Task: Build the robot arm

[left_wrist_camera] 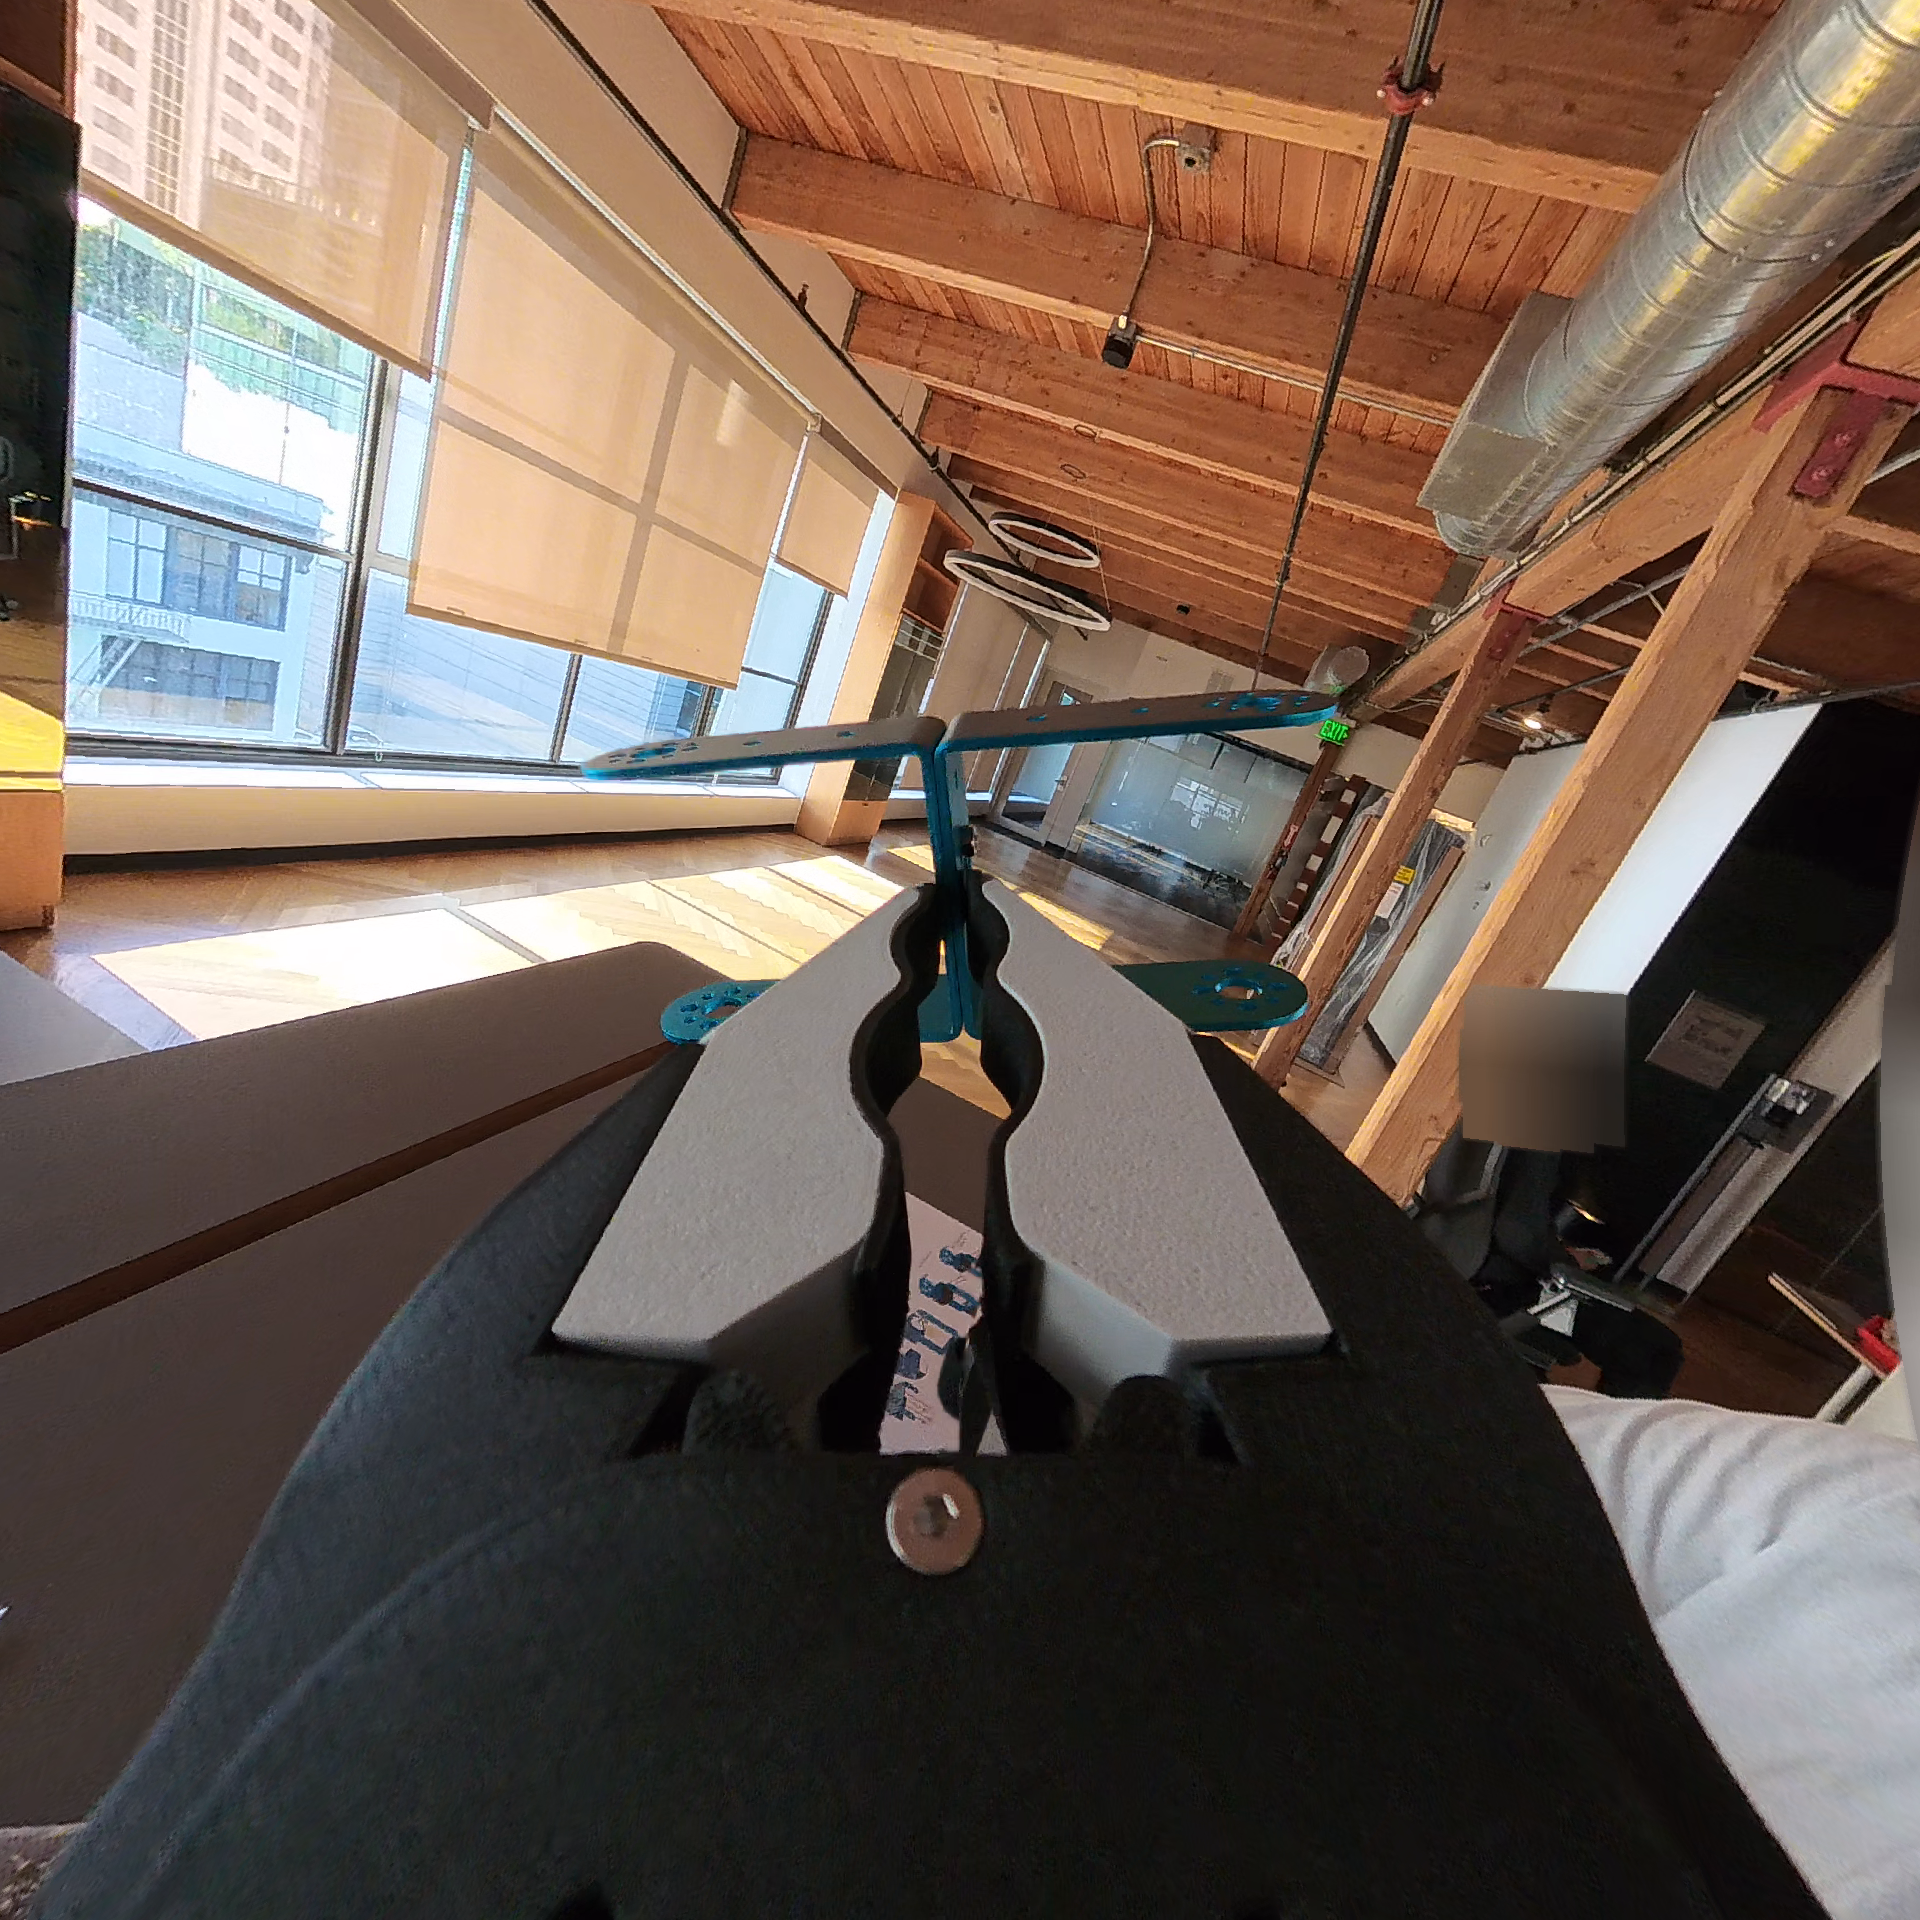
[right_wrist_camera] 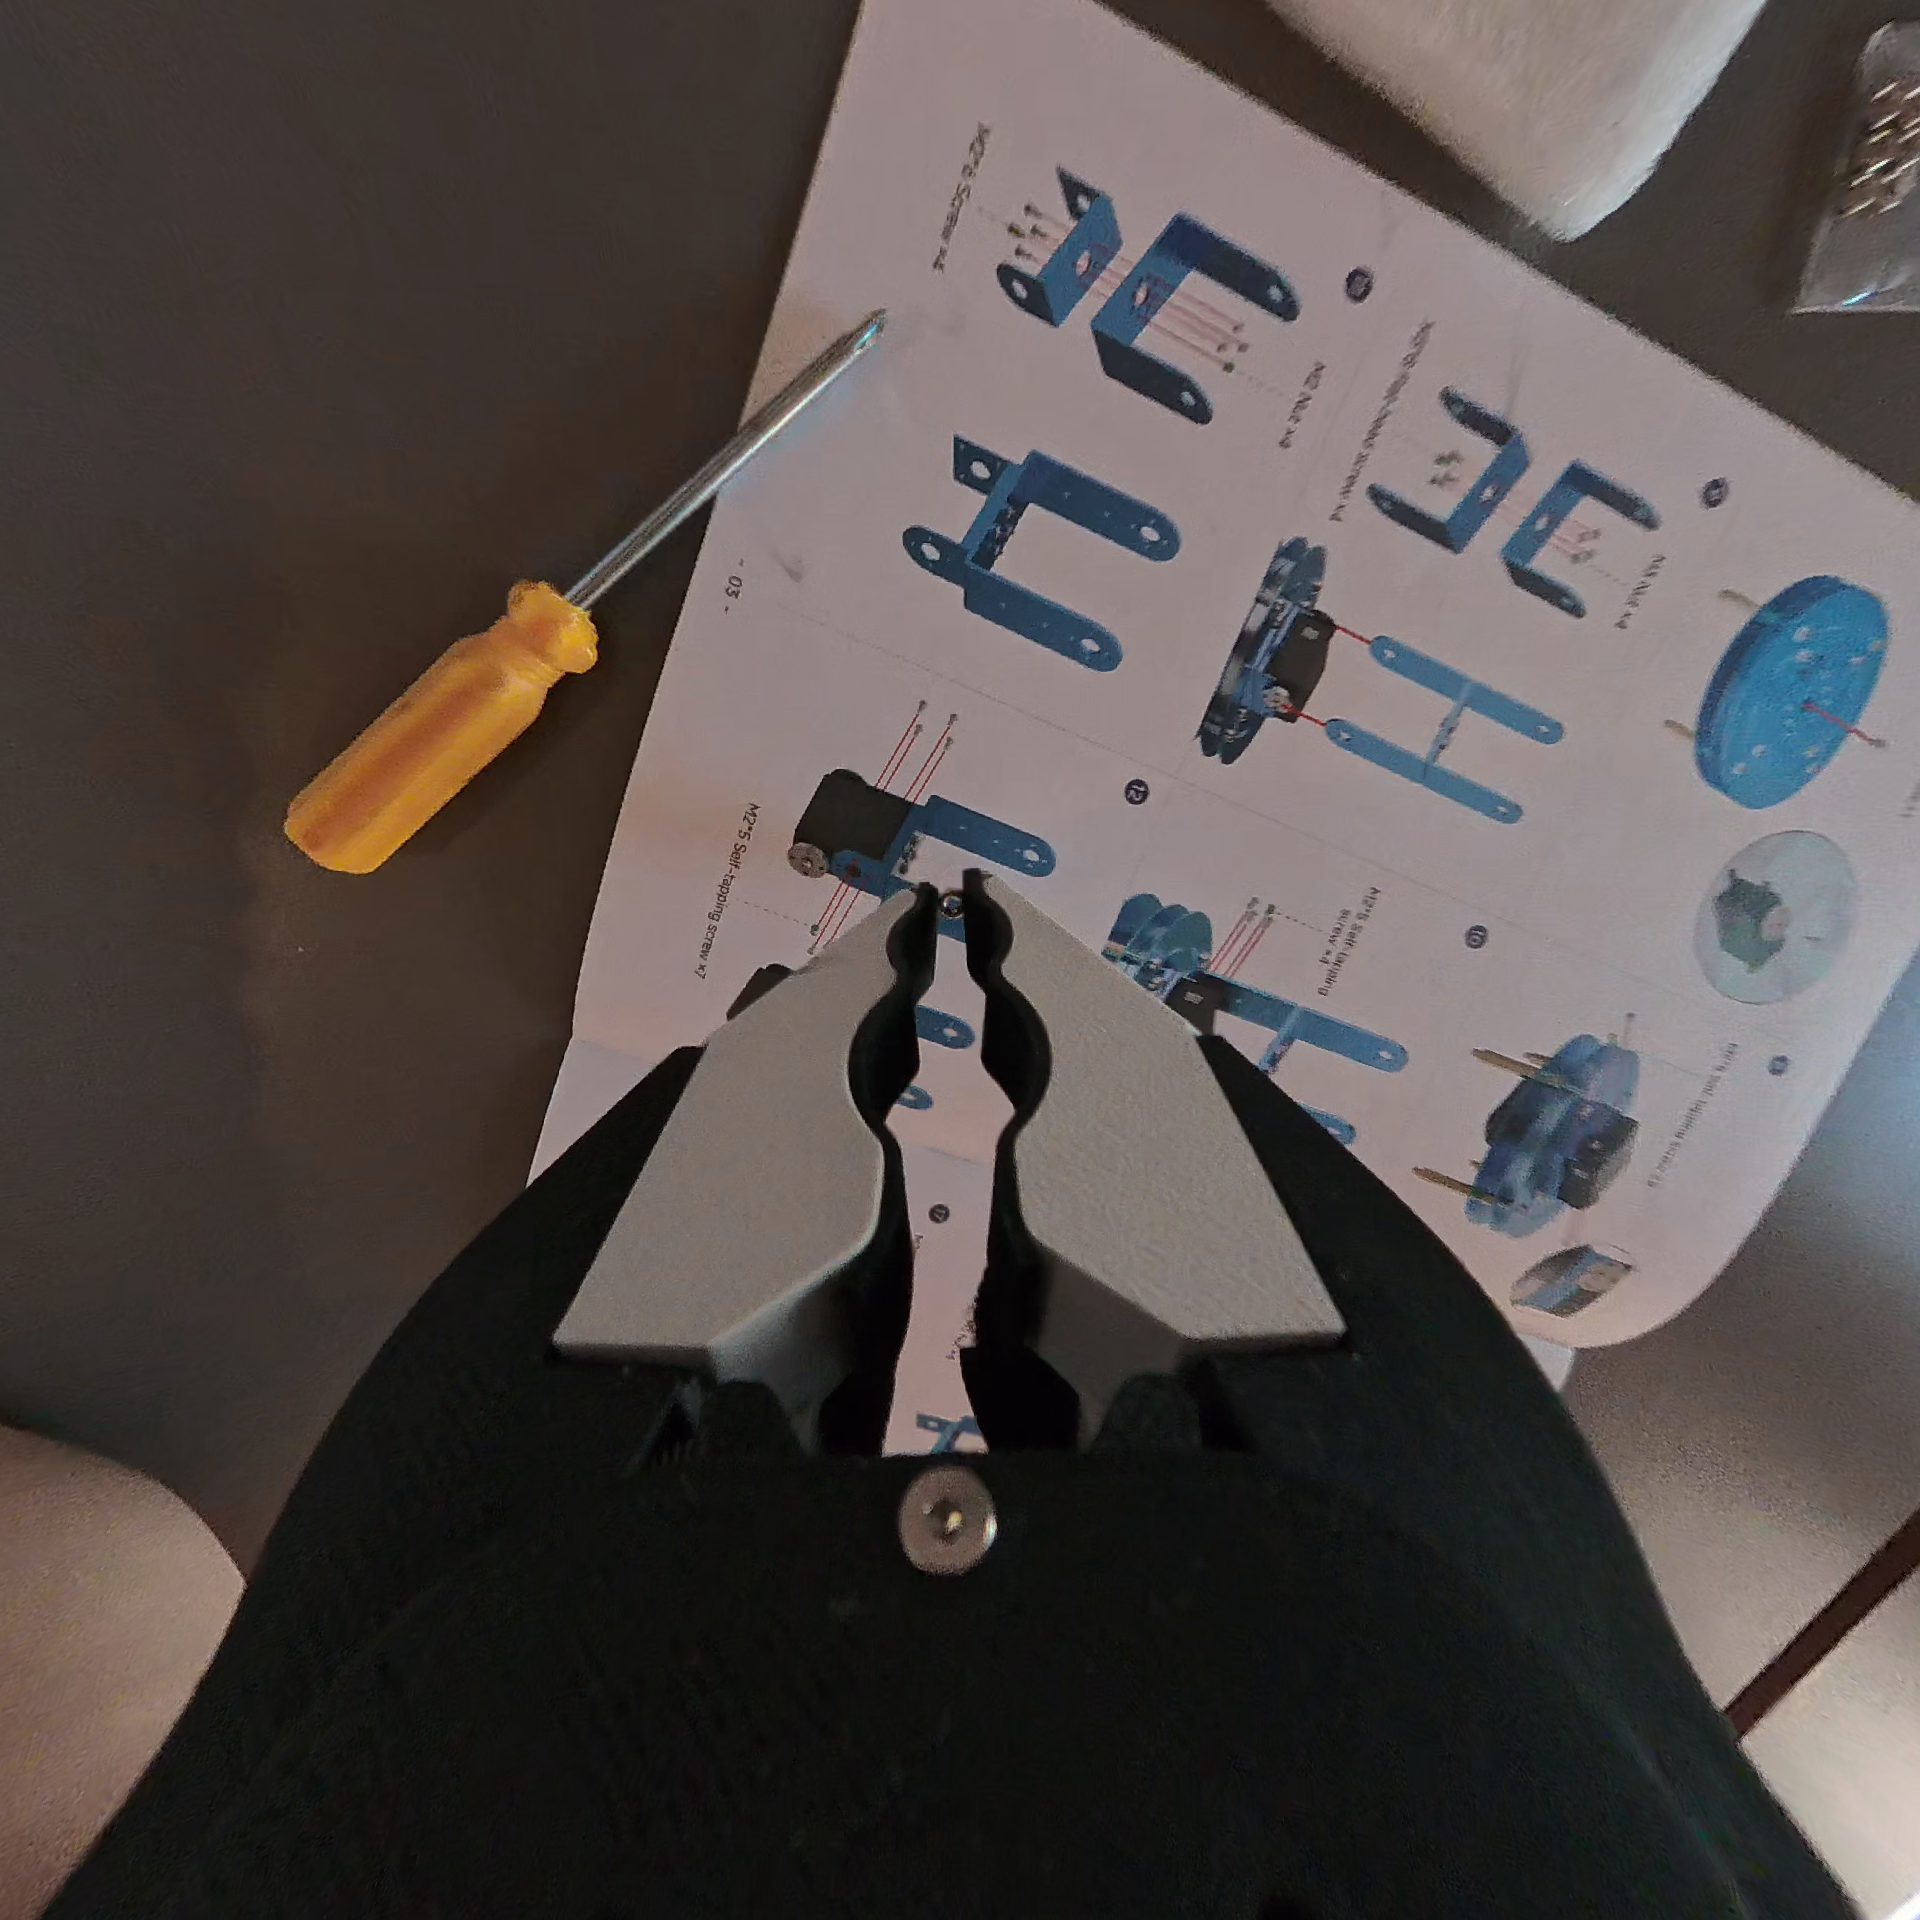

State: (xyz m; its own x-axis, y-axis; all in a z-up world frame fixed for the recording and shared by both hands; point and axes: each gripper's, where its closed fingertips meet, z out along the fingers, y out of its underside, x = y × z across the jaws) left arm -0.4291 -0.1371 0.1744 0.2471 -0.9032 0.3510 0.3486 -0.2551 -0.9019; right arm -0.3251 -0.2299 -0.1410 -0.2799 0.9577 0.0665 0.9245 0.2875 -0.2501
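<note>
In the left wrist view my left gripper (left_wrist_camera: 951, 914) is shut on a pair of blue metal brackets (left_wrist_camera: 945, 821) set back to back. It holds them up in the air, their perforated arms spreading left and right above and below the fingertips. In the right wrist view my right gripper (right_wrist_camera: 948, 902) is nearly closed, pinching a tiny silver screw (right_wrist_camera: 950, 906) at its fingertips. It hovers above a printed instruction sheet (right_wrist_camera: 1299, 665) with blue part drawings that lies on the dark table (right_wrist_camera: 312, 312).
A yellow-handled screwdriver (right_wrist_camera: 447, 727) lies on the table, its tip on the sheet's left edge. A clear bag of small metal parts (right_wrist_camera: 1870, 177) sits at the far right. A white cloth sleeve (right_wrist_camera: 1507, 94) is at the top. A person sits at right (left_wrist_camera: 1538, 1226). One gripper's finger ends stand about 35 cm off the other's.
</note>
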